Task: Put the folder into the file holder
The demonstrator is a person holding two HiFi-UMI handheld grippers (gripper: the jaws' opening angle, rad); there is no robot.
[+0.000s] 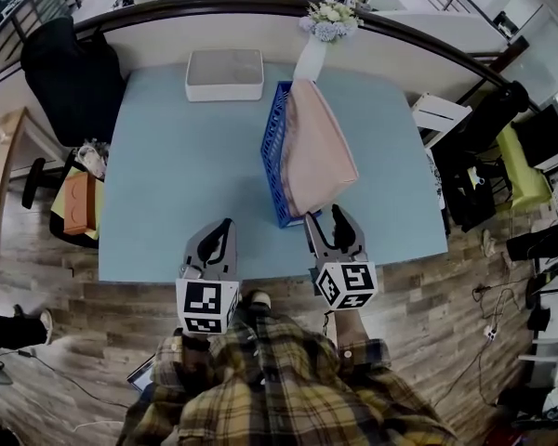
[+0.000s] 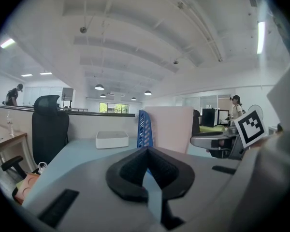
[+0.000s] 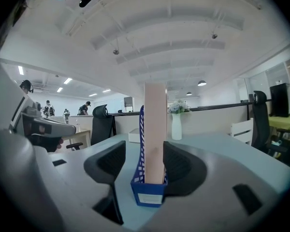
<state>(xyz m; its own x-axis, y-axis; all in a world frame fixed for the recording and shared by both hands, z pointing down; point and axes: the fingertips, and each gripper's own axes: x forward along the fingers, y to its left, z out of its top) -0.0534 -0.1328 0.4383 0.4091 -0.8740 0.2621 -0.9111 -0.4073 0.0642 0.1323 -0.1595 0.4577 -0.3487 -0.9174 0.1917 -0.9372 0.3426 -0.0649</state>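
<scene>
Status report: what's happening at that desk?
Left gripper shut, empty; right gripper open, empty. Pink folder standing in blue file holder. Nothing blocking.

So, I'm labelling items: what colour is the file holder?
The file holder is blue, clearest in the head view.

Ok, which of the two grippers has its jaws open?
The right gripper: its jaws stand apart, with the blue file holder and pink folder seen between them. The left gripper's jaws are together.

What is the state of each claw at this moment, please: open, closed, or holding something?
Left claw: closed, holding nothing.
Right claw: open, empty; the folder in the file holder stands just ahead of it, not gripped.
</scene>
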